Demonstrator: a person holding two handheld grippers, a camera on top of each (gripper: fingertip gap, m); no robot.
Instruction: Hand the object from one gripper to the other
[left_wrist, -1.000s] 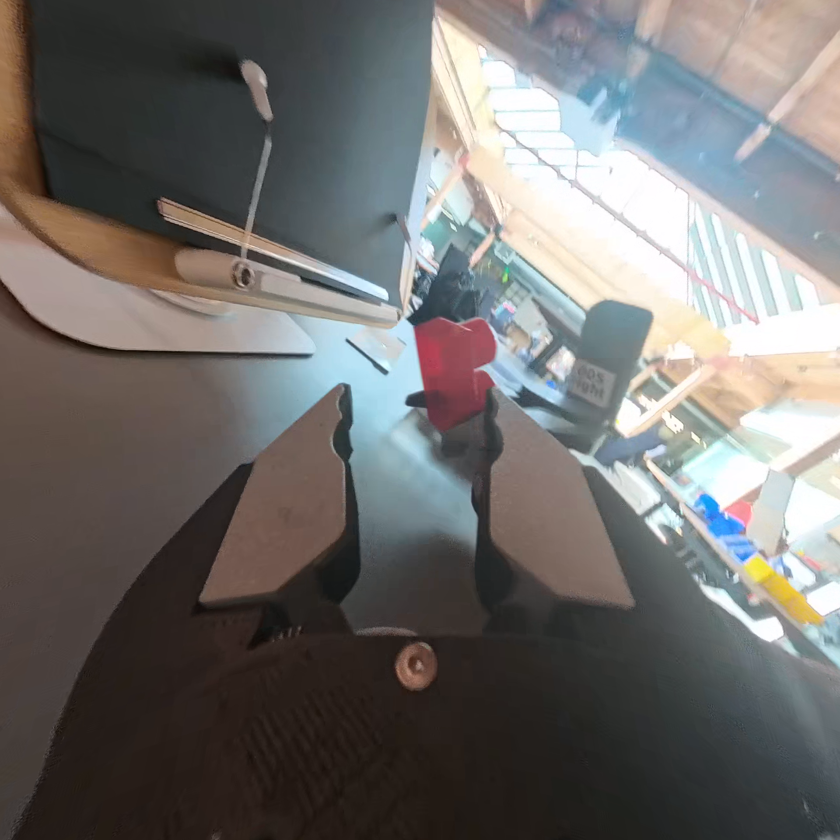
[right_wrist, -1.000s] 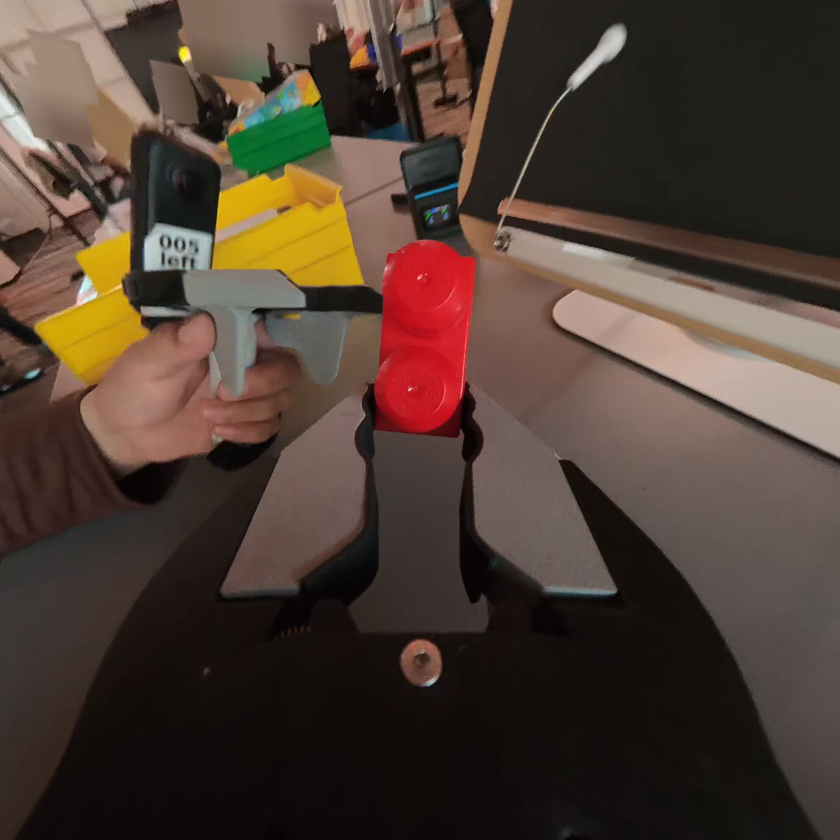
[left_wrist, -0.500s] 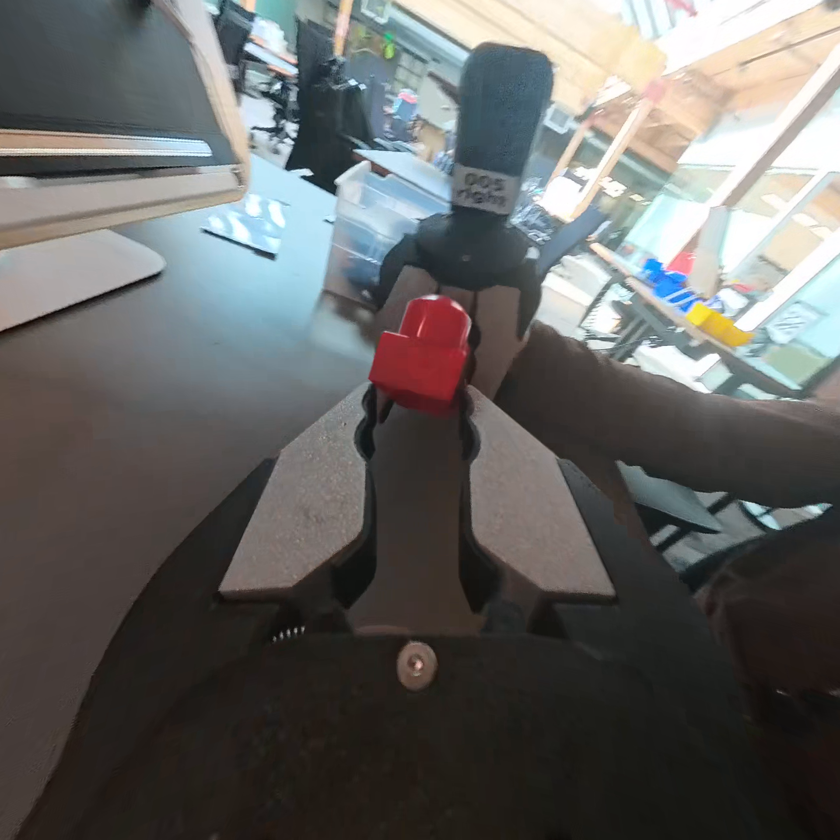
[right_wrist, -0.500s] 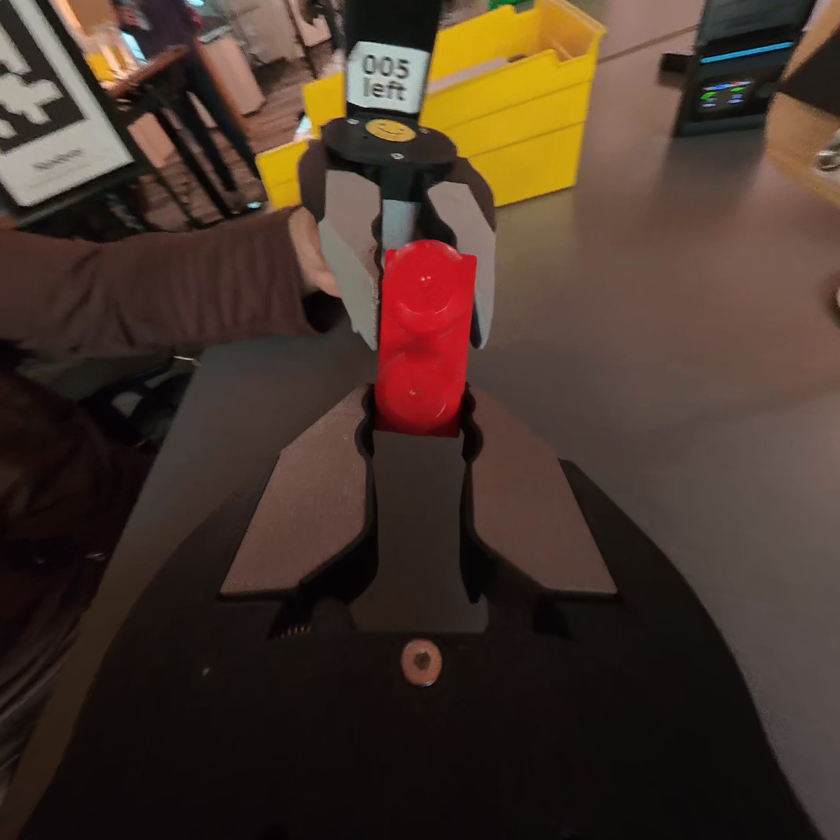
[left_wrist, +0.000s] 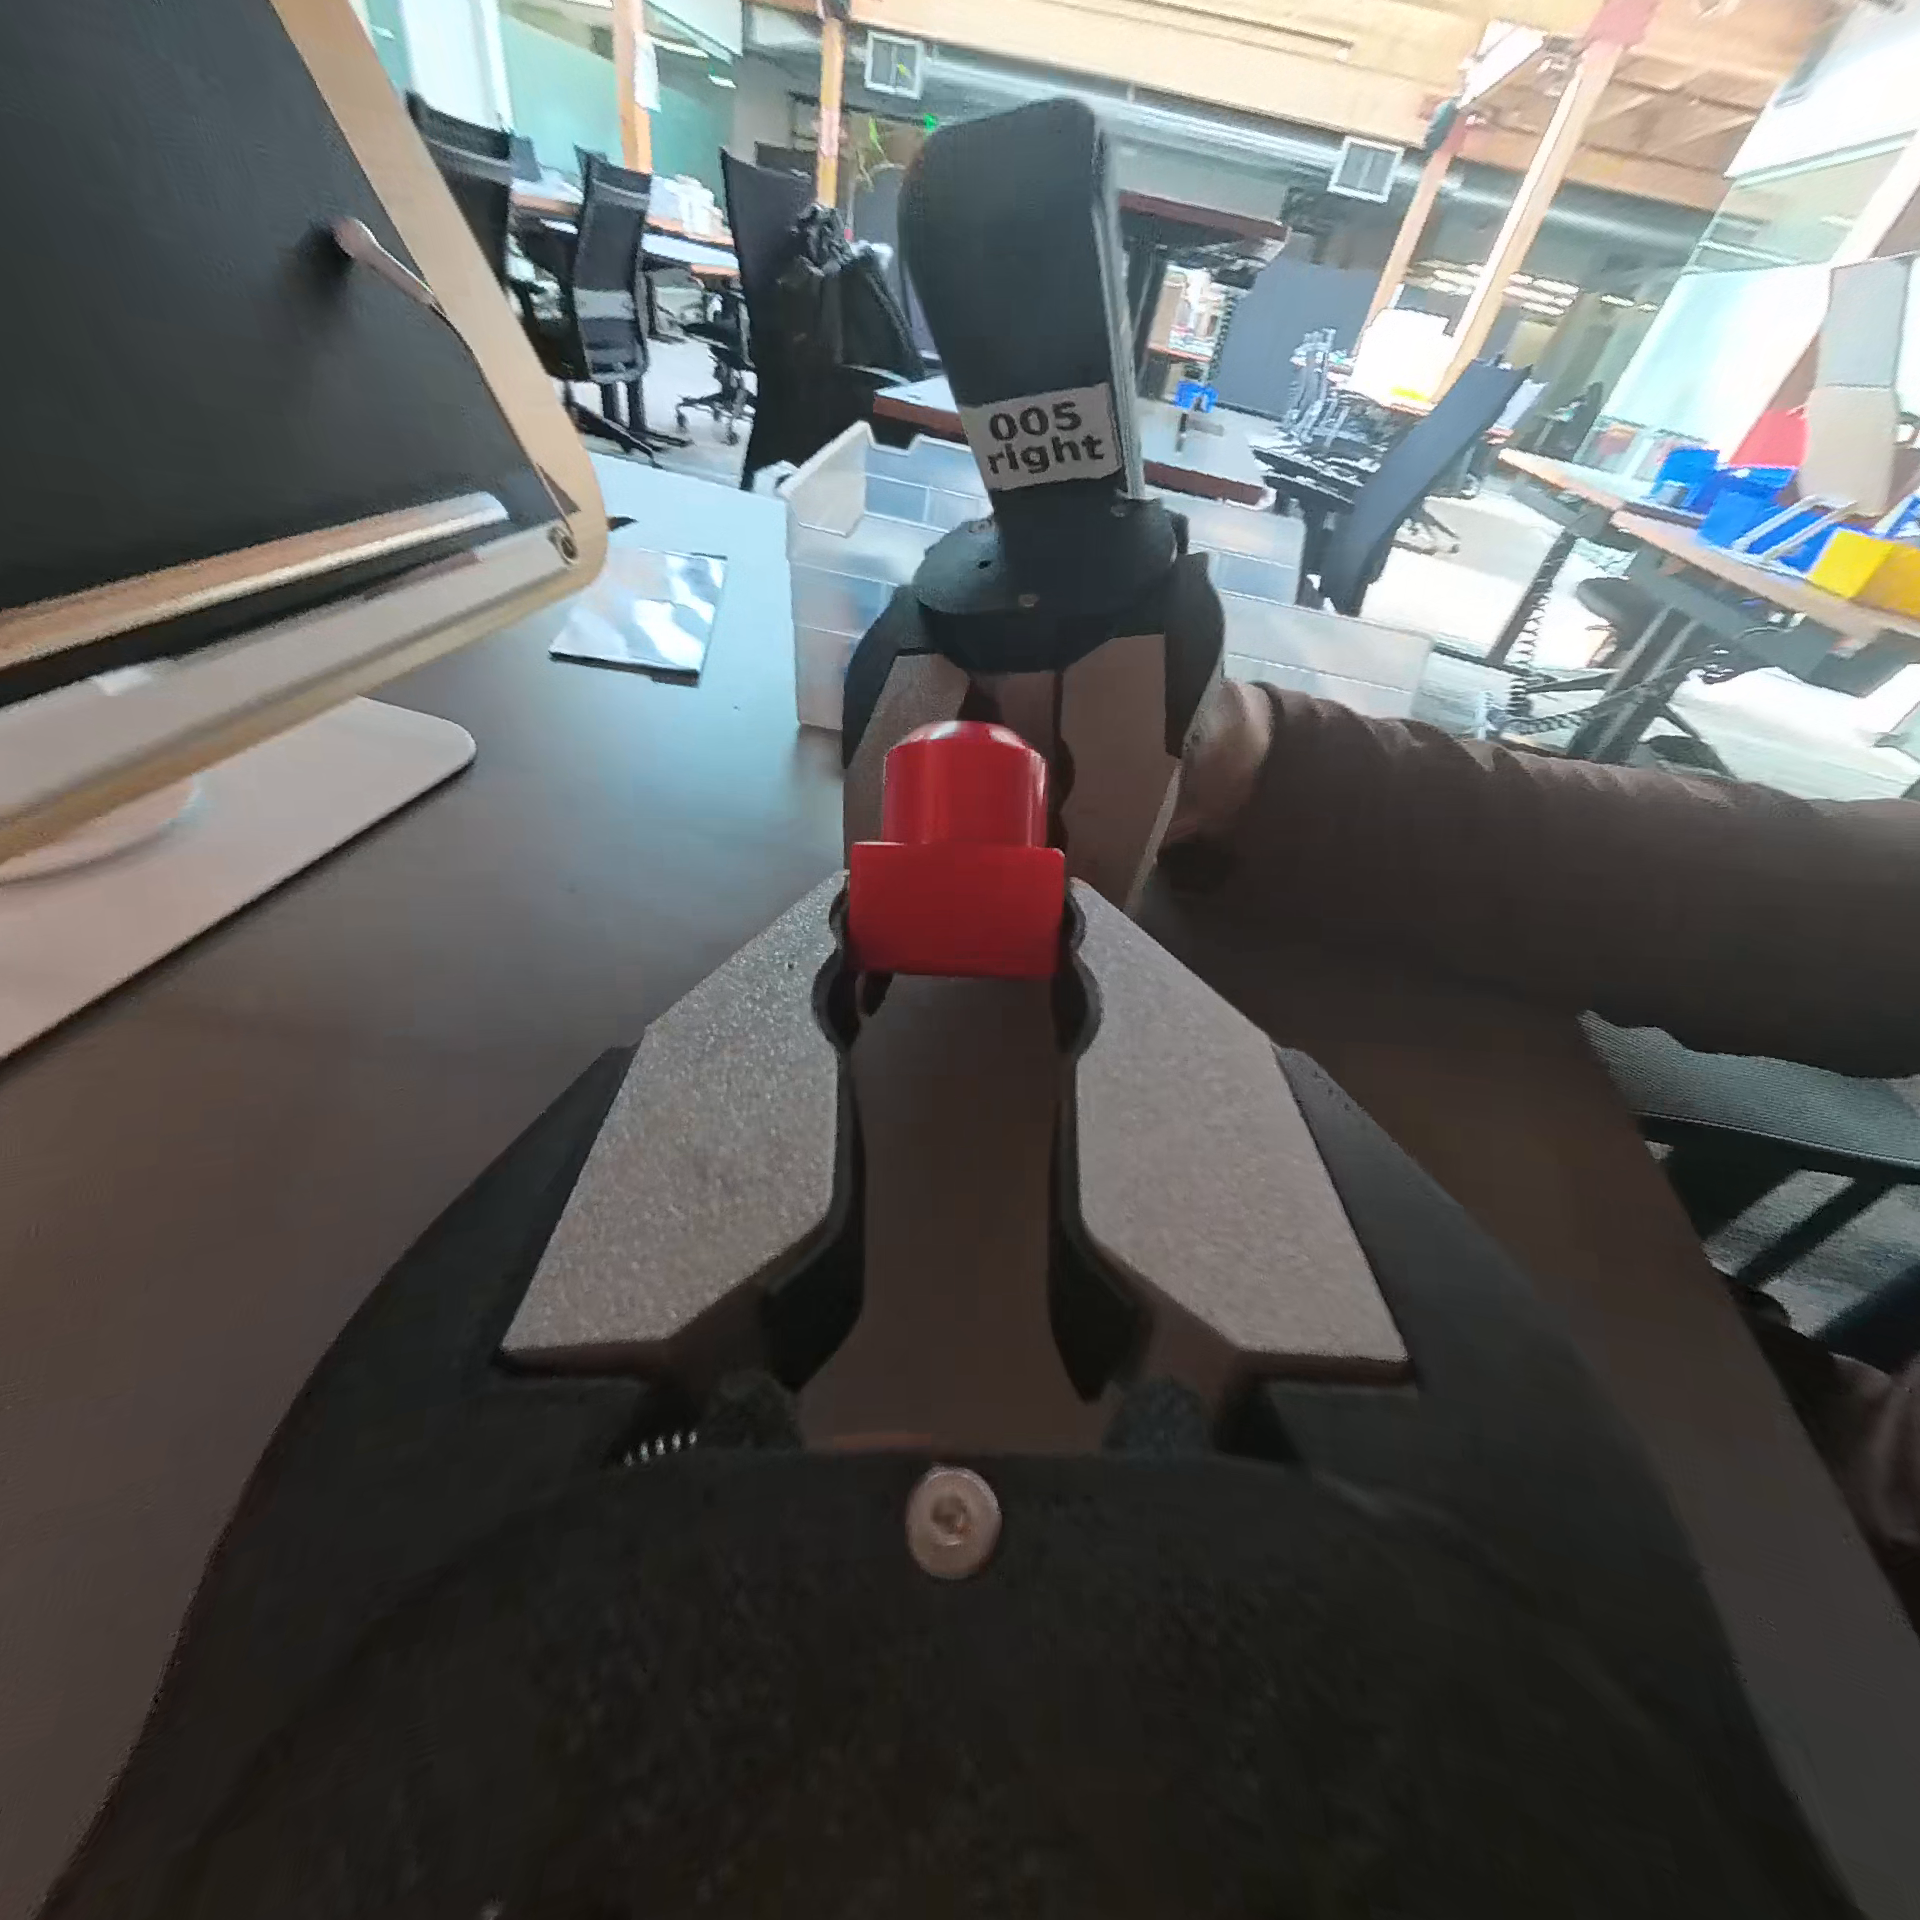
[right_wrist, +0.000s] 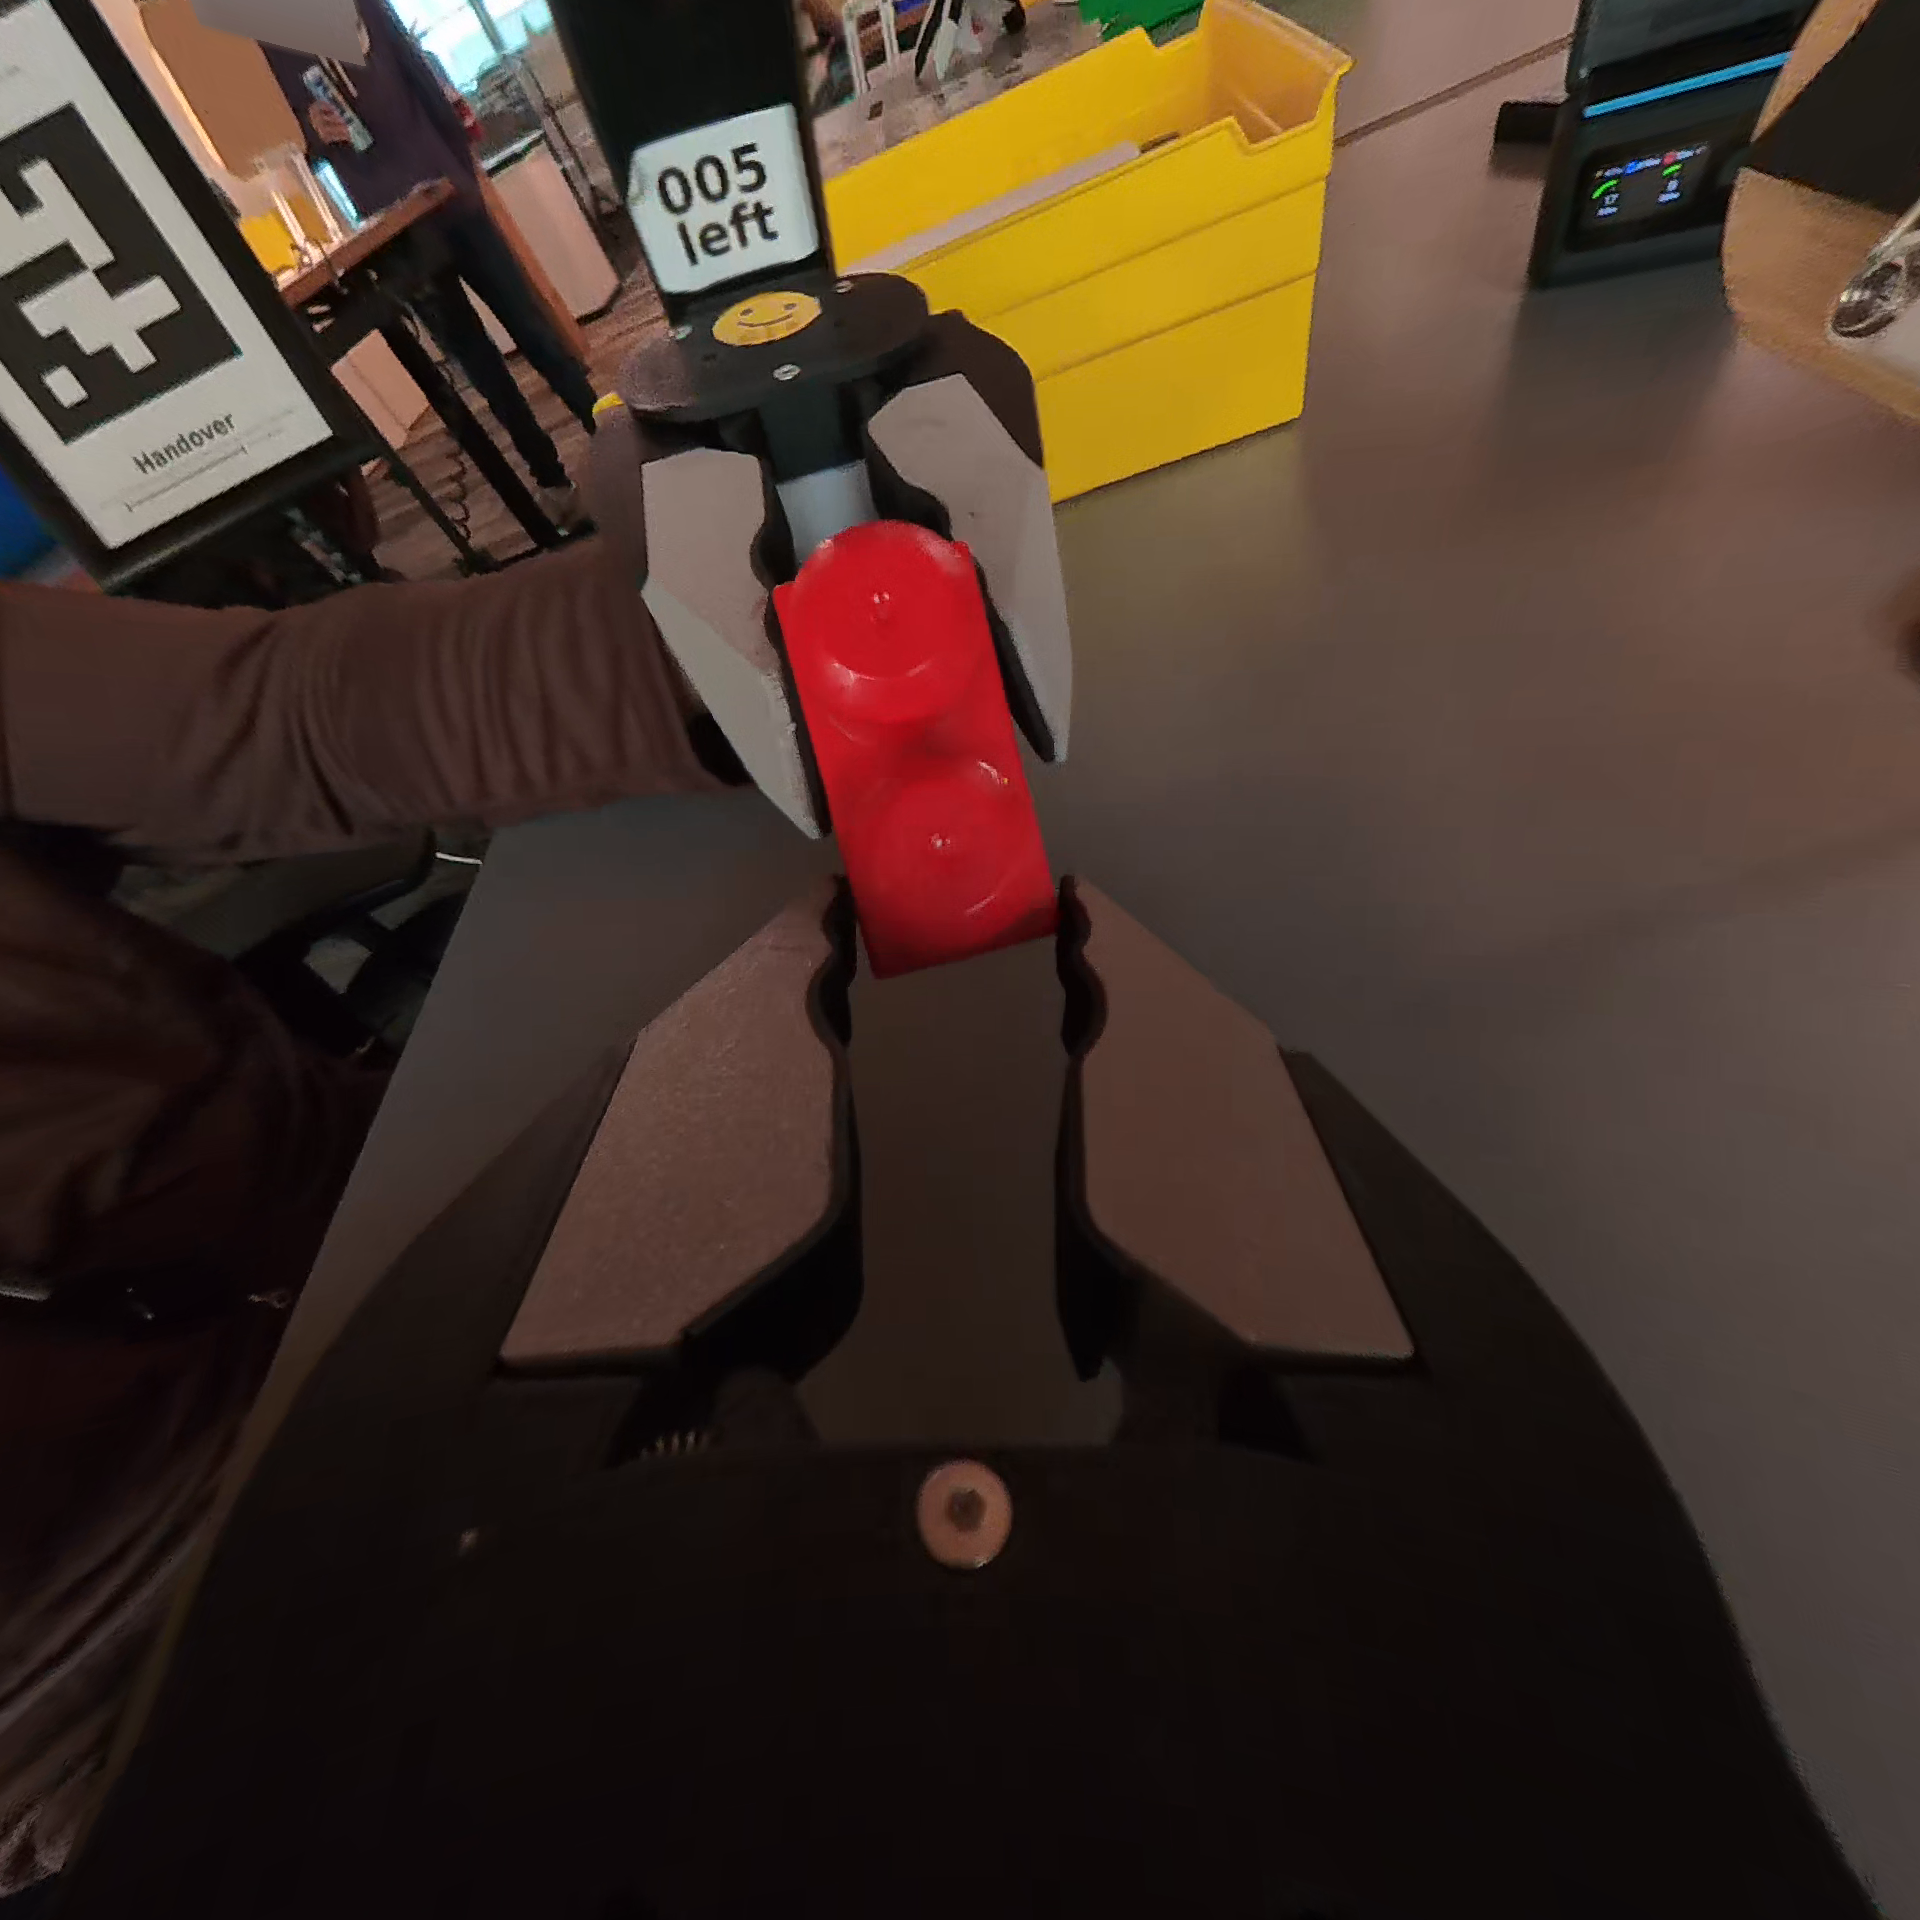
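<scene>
A red two-stud brick (right_wrist: 914, 758) hangs in the air above the dark table (right_wrist: 1455, 831), held between both grippers. In the right wrist view my right gripper (right_wrist: 951, 914) has its fingertips on the brick's near end, and the brick sits tilted in them. The left gripper's grey fingers (right_wrist: 717, 623) close on the far stud from the opposite side. In the left wrist view my left gripper (left_wrist: 956, 914) is shut on the brick (left_wrist: 961, 821). The right gripper's fingers (left_wrist: 1112, 748) stand right behind it, their tips hidden by the brick.
A dark board on a white stand (left_wrist: 260, 790) is at the left, with a foil packet (left_wrist: 644, 623) and a clear plastic bin (left_wrist: 862, 520) behind. A yellow bin (right_wrist: 1143, 260), a black device with a screen (right_wrist: 1642, 187) and a marker sign (right_wrist: 125, 312) lie beyond. Brown sleeves (left_wrist: 1558, 883) reach in. My two grippers' fingertips are within a few centimetres of each other.
The left gripper swung round to face the right one, came up to the brick and closed on its far end. The brick now sits tilted in the right gripper.
</scene>
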